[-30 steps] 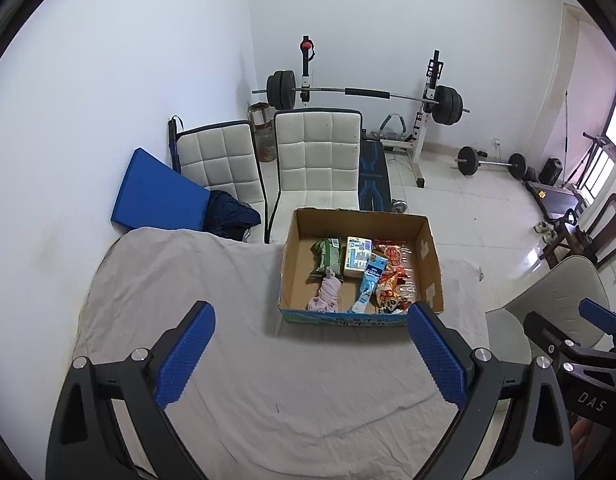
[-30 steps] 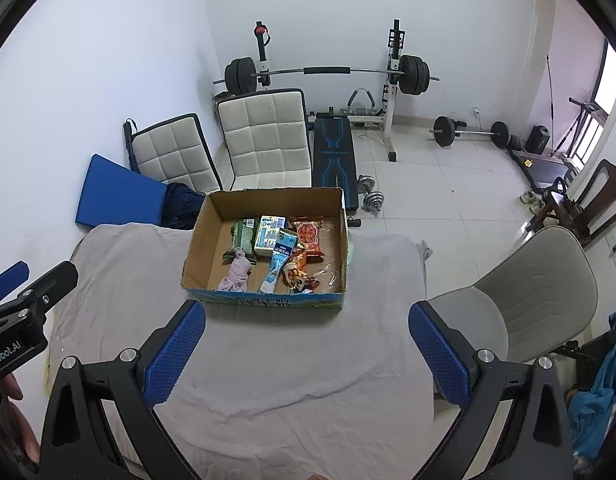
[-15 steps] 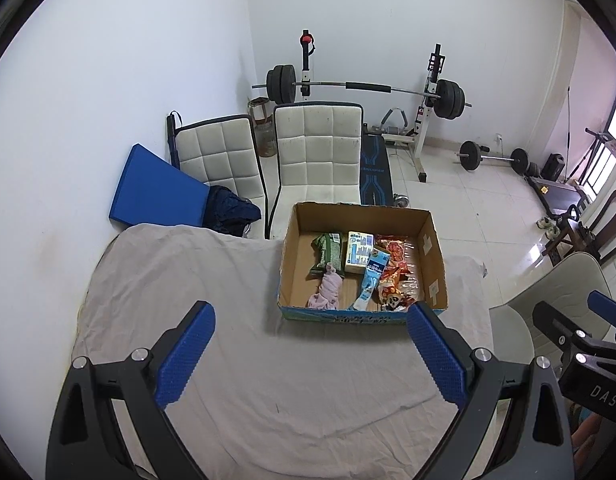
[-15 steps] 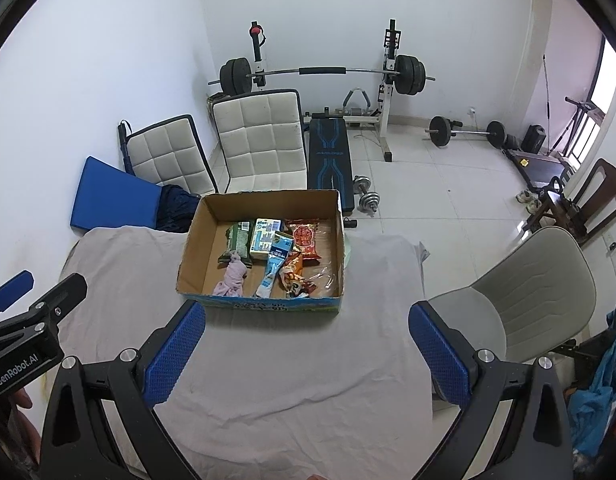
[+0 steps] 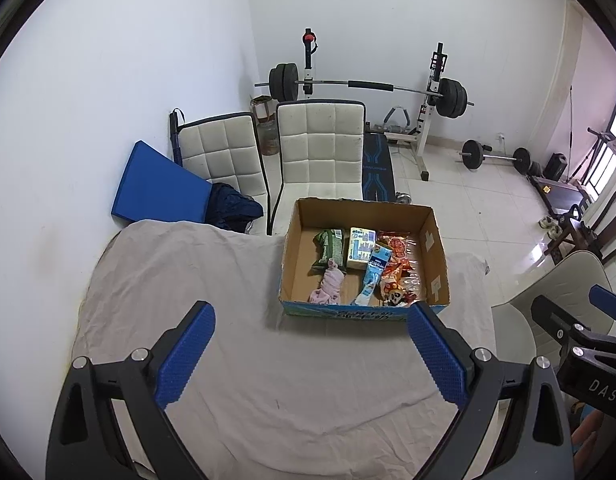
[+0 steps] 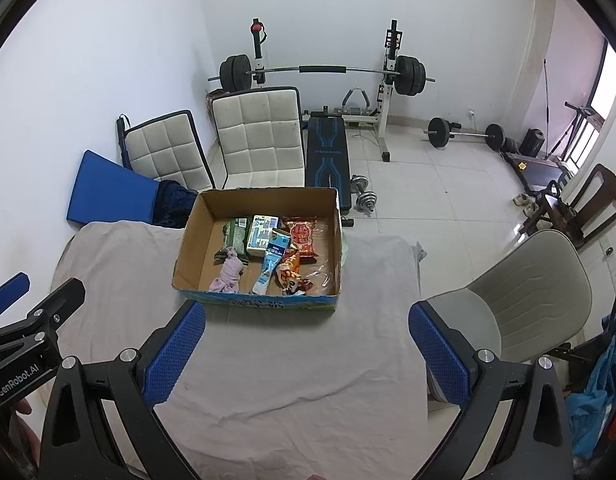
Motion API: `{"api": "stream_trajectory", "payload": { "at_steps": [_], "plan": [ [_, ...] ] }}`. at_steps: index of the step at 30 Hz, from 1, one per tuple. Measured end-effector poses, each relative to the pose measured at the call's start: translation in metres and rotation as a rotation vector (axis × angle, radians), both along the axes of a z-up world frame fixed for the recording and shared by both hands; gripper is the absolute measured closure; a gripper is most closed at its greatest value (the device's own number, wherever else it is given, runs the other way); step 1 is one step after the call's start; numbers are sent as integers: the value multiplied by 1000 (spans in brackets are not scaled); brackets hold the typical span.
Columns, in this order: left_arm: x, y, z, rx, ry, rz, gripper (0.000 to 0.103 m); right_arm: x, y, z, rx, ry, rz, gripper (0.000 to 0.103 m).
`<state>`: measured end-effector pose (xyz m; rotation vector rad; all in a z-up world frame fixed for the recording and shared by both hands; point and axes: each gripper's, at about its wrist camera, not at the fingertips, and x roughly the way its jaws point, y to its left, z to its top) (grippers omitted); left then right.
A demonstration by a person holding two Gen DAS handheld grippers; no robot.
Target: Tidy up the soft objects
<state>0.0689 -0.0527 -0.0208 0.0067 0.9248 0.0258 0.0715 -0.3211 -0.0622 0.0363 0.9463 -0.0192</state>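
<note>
Ahead of your left jaws, slightly right, the cardboard box sits on the cloth-covered table; two chairs stand behind it.

My left gripper spread wide, blue pads empty, pointing 12 o'clock. My right gripper equally wide, nothing between fingers. Each sees the other: right at 3 o'clock, left at 9.

My right gripper carries the white letters "DAS" on its black body, my left gripper reads "GenRobot.AI" along its side, and the print on the packets and the cardboard box is too small to read.
</note>
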Motion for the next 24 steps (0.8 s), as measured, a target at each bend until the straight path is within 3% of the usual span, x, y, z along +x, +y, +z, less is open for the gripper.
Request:
{"api": "stream_trajectory", "payload": {
  "at_steps": [24],
  "plan": [
    [-6, 6, -10, -8, 28, 11, 5, -2, 3, -5, -7, 16, 10, 0]
  ]
}}
